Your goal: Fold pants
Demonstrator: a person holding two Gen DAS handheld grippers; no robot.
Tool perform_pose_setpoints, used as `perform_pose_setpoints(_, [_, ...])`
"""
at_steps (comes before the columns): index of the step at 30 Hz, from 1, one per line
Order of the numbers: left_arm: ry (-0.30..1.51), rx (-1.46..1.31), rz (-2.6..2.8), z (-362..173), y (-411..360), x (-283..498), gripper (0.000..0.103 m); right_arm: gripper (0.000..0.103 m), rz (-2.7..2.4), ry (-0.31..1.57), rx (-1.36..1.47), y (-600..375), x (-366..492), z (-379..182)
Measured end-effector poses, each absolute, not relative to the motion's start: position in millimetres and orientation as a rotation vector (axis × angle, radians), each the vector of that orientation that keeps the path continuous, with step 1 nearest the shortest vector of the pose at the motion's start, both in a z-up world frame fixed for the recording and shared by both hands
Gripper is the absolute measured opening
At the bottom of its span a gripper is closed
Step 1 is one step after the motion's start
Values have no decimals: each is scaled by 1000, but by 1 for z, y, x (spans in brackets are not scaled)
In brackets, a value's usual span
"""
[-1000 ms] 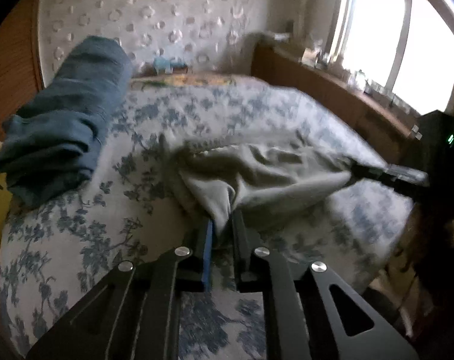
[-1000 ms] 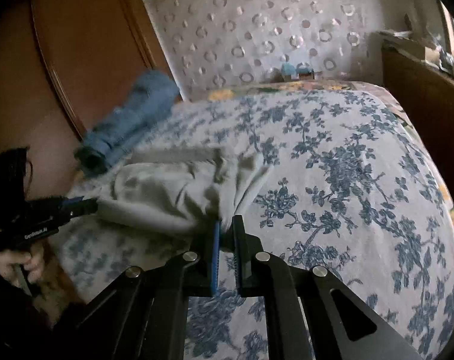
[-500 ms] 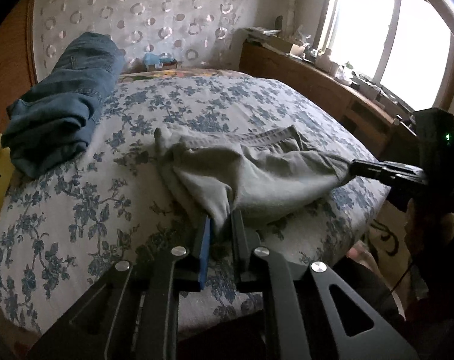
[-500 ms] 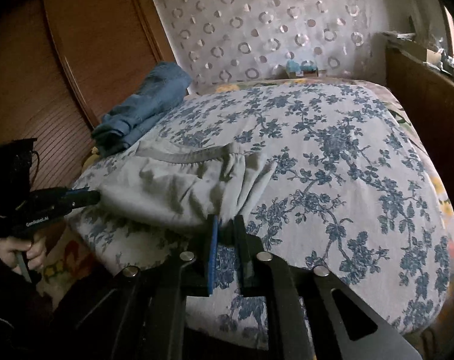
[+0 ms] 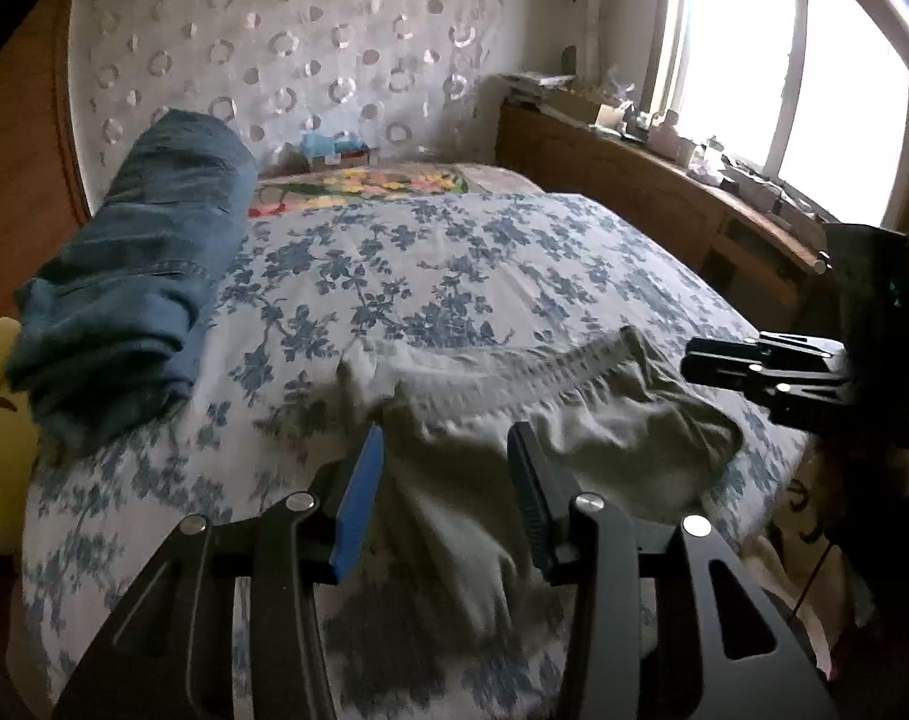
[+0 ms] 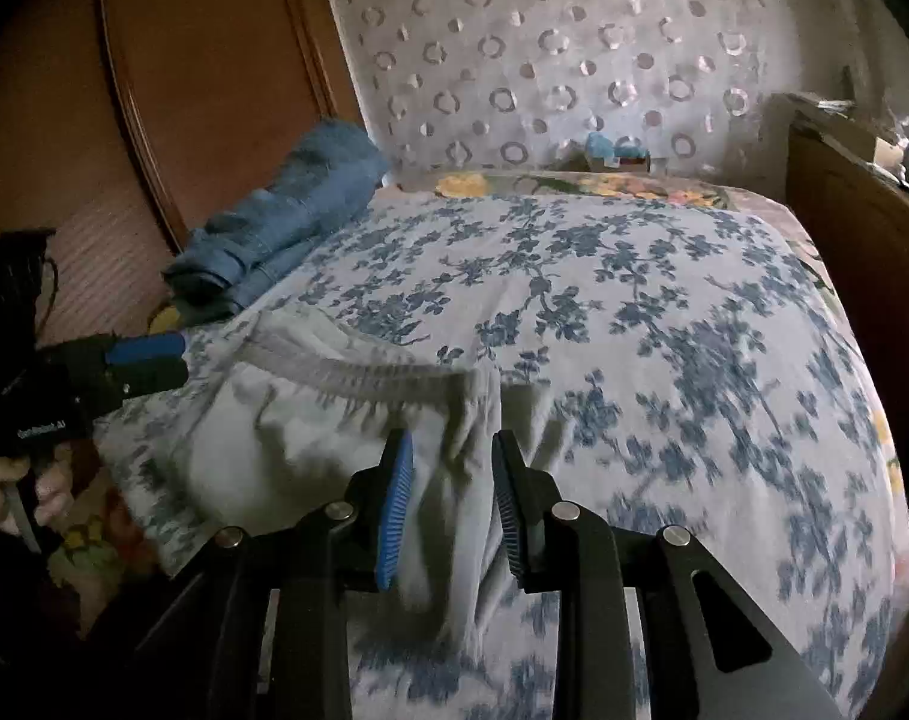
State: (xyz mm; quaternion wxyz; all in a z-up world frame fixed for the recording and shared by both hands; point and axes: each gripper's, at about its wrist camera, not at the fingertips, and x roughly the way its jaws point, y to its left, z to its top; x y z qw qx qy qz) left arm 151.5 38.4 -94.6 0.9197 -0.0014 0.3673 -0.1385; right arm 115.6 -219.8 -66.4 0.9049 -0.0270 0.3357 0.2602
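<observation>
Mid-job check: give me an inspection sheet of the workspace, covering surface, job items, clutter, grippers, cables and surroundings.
Surface: bed with blue floral cover.
Job's things: grey pants lying bunched at the near edge, waistband facing the headboard.
Clutter: folded jeans on the far left; small box at the headboard.
Grippers: left gripper and right gripper have just been opening; cloth lies between the pads, unpressed.
Cables: one thin lead by the left gripper's body.
Surroundings: patterned headboard, wooden ledge under a window.
</observation>
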Motion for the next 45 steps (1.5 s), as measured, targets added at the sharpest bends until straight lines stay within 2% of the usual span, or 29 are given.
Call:
perform_pose_setpoints(10, [844, 60, -318, -119, 24, 183, 41, 28, 555, 798, -26, -208, 160, -79])
perform_pose_setpoints(11, [839, 75, -320, -118, 22, 183, 39, 28, 560, 809, -29, -207, 162, -80])
perform_pose_setpoints(13, [838, 97, -320, -117, 18, 185, 26, 26, 563, 816, -46, -205, 164, -82])
perform_pose_setpoints(14, [838, 100, -322, -116, 17, 187, 20, 13, 575, 816, -50, -204, 166, -81])
perform_pose_setpoints(15, [834, 100, -330, -114, 16, 188, 11, 11, 588, 809, -55, -203, 164, -80])
perform_pose_setpoints(18, [751, 99, -299, -95, 15, 183, 10, 7, 570, 735, -53, -206, 157, -72])
perform_pose_setpoints(28, [760, 25, -264, -88, 31, 188, 11, 7, 428, 748, -112, -192, 163, -77])
perform_pose_setpoints(29, [764, 18, -276, -89, 32, 186, 13, 7, 428, 762, -116, -191, 165, -78])
perform_pose_setpoints(31, [767, 12, -294, -89, 30, 183, 28, 7, 428, 783, -120, -188, 172, -85])
perform_pose_setpoints(36, [790, -1, -331, -98, 28, 168, 37, 7, 466, 794, -65, -194, 170, -79])
perform_pose_setpoints(39, [805, -2, -341, -106, 28, 157, 41, 8, 475, 775, -56, -201, 159, -75])
perform_pose_setpoints(42, [822, -3, -333, -116, 30, 144, 41, 16, 458, 752, -55, -213, 137, -70])
perform_pose_setpoints(45, [816, -11, -307, -121, 35, 129, 41, 17, 483, 721, -44, -223, 110, -66])
